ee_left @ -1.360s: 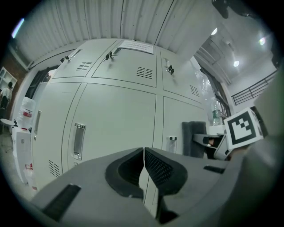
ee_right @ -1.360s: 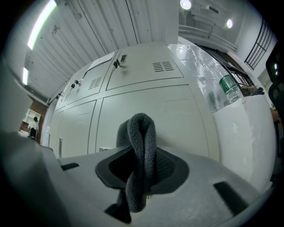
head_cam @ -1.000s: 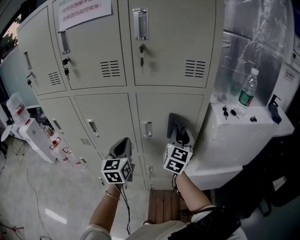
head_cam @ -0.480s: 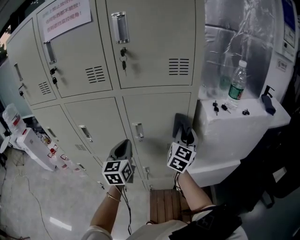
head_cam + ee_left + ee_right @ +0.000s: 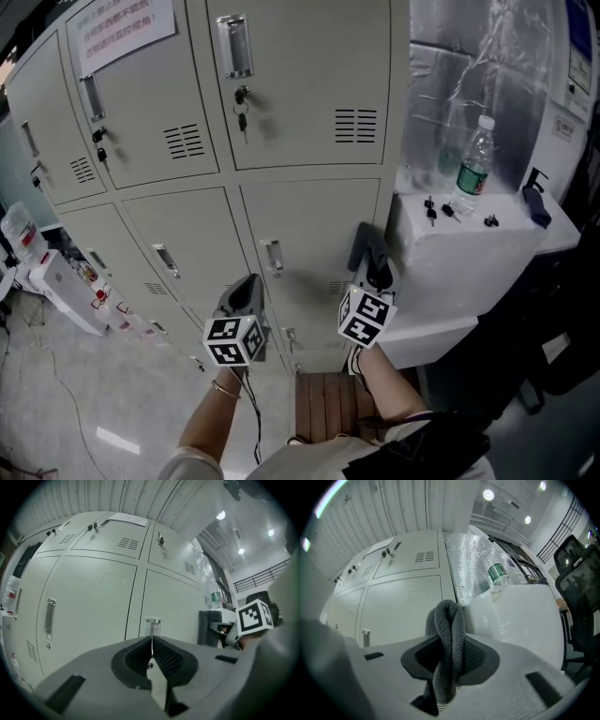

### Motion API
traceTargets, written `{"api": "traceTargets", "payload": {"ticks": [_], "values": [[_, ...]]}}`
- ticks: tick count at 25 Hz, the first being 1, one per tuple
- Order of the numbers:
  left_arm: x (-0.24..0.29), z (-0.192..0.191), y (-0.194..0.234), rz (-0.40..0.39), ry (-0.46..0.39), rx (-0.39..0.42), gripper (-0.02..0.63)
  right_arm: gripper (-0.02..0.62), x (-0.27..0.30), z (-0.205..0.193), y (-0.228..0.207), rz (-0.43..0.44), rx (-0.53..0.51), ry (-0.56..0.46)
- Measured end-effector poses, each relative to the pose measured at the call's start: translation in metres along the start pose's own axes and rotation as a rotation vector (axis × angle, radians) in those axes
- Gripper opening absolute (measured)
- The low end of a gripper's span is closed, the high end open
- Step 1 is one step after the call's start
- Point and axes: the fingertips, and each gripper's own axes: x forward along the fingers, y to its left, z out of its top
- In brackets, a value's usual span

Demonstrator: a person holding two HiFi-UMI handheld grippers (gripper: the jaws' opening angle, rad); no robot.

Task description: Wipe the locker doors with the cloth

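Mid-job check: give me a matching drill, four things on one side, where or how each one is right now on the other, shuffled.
Things:
1. cloth
2. water bottle
3. left tongs
4. paper notice

Place or state:
A. stuck on an upper locker door
B. shut, nothing between them
C. pinched in the right tongs
D. standing upright on the white counter

Pairs: 1-C, 2-D, 3-B, 4-A
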Motion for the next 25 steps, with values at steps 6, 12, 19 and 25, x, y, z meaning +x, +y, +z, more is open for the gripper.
{"api": "traceTargets", "payload": {"ticks": [6, 12, 19, 25], "values": [[-0.018, -0.016, 0.029, 0.056, 0.019, -0.002, 0.011, 0.084, -0.027, -0.001, 0.048, 0.152, 0.020, -0.008], [-0.061, -0.039, 0.087, 0.191, 0.034, -0.030, 0.011, 0.084, -0.050, -0.020, 0.136, 0.343, 0.024, -0.003], [-0.138, -0.065, 0.177, 0.383, 0.047, -0.041, 0.011, 0.084, -0.078, -0.076, 0.260, 0.531, 0.041, 0.072], [-0.180, -0.080, 0.250, 0.470, 0.036, -0.036, 0.011, 0.084, -0.096, -0.130, 0.362, 0.638, 0.053, 0.114]]}}
